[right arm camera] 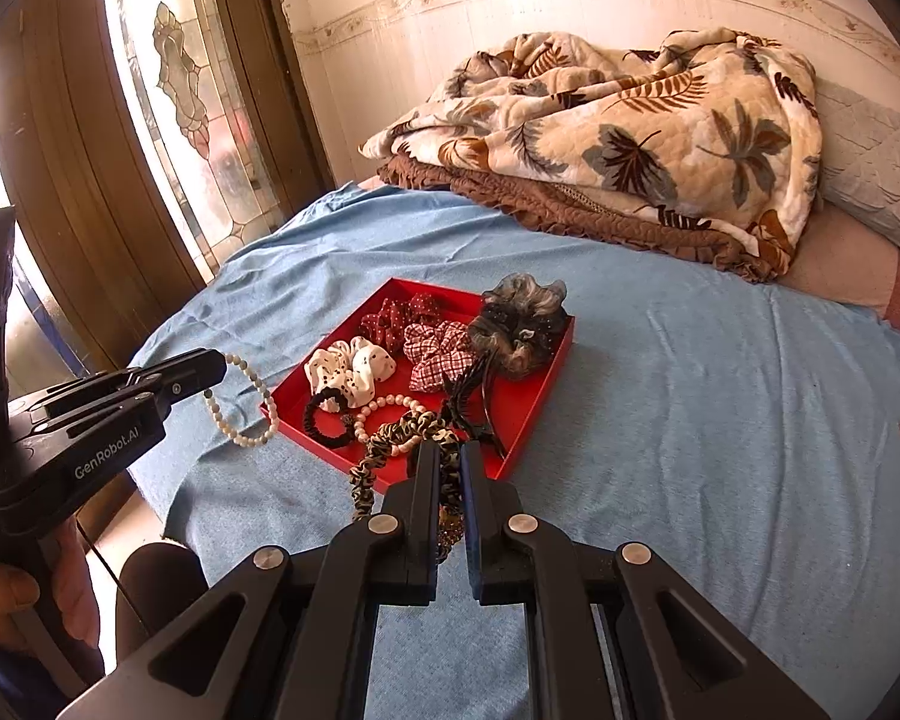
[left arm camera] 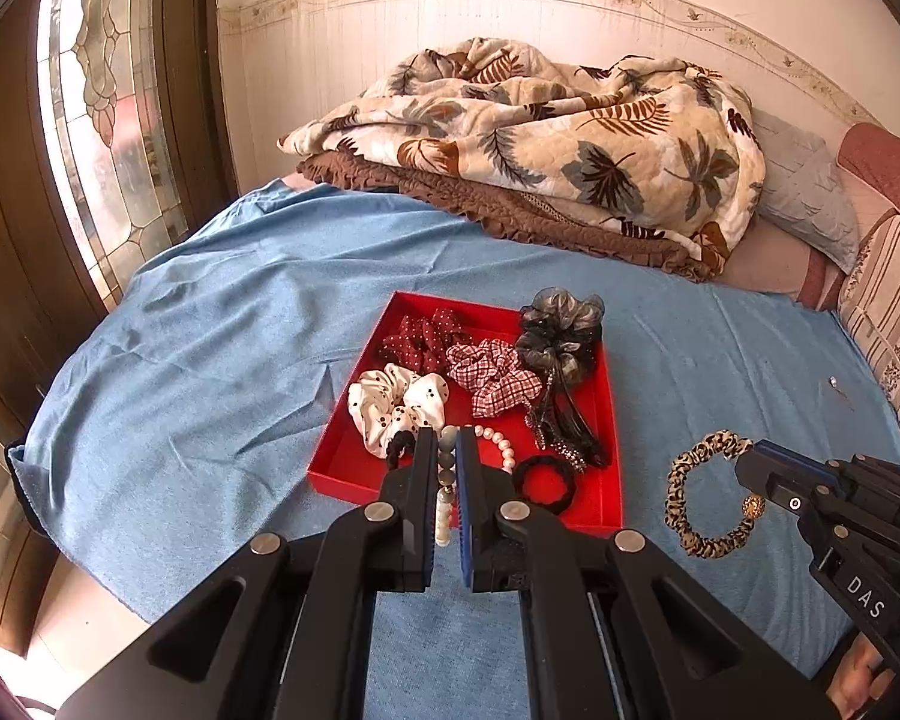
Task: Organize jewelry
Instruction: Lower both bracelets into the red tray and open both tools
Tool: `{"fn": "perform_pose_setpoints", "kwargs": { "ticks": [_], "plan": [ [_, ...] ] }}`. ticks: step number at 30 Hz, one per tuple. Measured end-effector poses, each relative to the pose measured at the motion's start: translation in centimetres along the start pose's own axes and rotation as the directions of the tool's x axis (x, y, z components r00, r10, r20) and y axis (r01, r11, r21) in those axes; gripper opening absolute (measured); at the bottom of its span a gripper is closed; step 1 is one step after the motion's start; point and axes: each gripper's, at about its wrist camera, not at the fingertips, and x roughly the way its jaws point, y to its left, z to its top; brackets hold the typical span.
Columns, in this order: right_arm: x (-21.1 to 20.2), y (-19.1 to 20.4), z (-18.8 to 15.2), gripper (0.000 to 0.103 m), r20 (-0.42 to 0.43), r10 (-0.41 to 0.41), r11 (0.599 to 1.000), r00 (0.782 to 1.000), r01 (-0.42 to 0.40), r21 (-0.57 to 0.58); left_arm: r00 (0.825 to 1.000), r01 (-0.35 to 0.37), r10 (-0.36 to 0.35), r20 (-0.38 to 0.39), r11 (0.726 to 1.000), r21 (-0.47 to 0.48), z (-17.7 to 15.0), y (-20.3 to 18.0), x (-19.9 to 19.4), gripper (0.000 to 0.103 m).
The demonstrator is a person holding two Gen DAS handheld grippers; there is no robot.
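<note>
My left claw hides most of grey-white bead bracelet it pinches; bracelet dangles just outside red tray. My right claw clamped on leopard scrunchie, loop hanging over near tray corner. Both claws tilt downward above blue bedsheet. Leaf-print quilt far ahead by wall.

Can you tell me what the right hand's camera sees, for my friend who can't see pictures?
The right gripper pinches a leopard-print scrunchie above a red tray of scrunchies on a blue bedsheet. At left, the left gripper holds a dangling bead bracelet.
</note>
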Motion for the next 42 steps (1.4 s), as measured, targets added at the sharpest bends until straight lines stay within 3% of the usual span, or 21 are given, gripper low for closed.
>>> {"fn": "perform_pose_setpoints", "kwargs": {
  "ticks": [6,13,20,24,27,32,37,42],
  "plan": [
    [2.0,-1.0,0.7,0.008,-0.014,-0.020,1.000,1.000,0.020,0.000,0.997,0.065,-0.067,-0.034,0.997,-0.046,1.1,1.5,2.4,0.005],
    [4.9,-4.5,2.4,0.008,-0.026,-0.056,0.996,0.998,0.057,0.067,0.980,0.169,-0.182,-0.075,0.973,-0.155,3.5,3.4,5.8,0.005],
    [8.5,-4.9,3.1,0.008,-0.067,-0.003,0.997,0.998,0.009,0.082,0.946,0.274,-0.307,-0.108,0.930,-0.243,5.0,3.4,10.4,0.005],
    [10.4,-4.0,2.4,0.008,-0.100,0.055,0.996,0.993,-0.047,0.076,0.929,0.287,-0.333,-0.160,0.924,-0.254,5.0,2.6,13.8,0.005],
    [11.9,-3.3,1.8,0.008,-0.132,0.082,0.995,0.988,-0.073,0.069,0.924,0.272,-0.322,-0.204,0.932,-0.238,4.8,1.8,16.2,0.005],
    [14.2,-2.8,1.0,0.008,-0.180,0.091,0.995,0.979,-0.082,0.056,0.936,0.217,-0.258,-0.241,0.959,-0.181,5.6,1.1,19.3,0.005],
    [15.9,-3.2,0.8,0.008,-0.200,0.065,0.997,0.978,-0.055,0.056,0.954,0.143,-0.170,-0.246,0.982,-0.124,6.3,1.2,21.2,0.005],
    [16.7,-3.4,1.1,0.008,-0.194,0.026,0.999,0.981,-0.020,0.033,0.957,0.112,-0.135,-0.258,0.989,-0.099,6.5,1.1,22.8,0.005]
  ]
}}
